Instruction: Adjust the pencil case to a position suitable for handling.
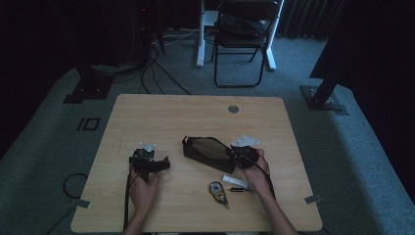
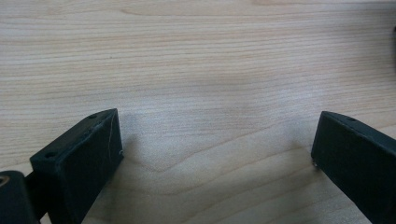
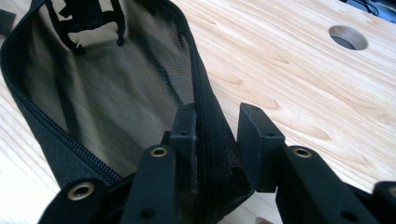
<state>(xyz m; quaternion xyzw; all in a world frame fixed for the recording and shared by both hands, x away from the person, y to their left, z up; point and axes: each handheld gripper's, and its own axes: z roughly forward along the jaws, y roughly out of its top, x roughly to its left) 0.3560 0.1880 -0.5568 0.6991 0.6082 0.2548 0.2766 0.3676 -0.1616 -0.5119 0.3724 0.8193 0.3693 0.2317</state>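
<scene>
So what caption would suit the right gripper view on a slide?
Right gripper straddling the zipped edge of a black mesh pouch on a light wooden table.

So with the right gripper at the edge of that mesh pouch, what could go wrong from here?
The right gripper straddles only the mesh pouch's thin zipper edge, and a gap shows beside one jaw, so the fabric may slip out. The left gripper stands open over bare table, so a pull might drag the whole pouch.

pouch point(image 1: 205, 149) mid-table point(image 1: 147, 112), tape dispenser point(image 1: 218, 192) and tube point(image 1: 235, 181) before it, left tool point(image 1: 155, 164) beside
</scene>
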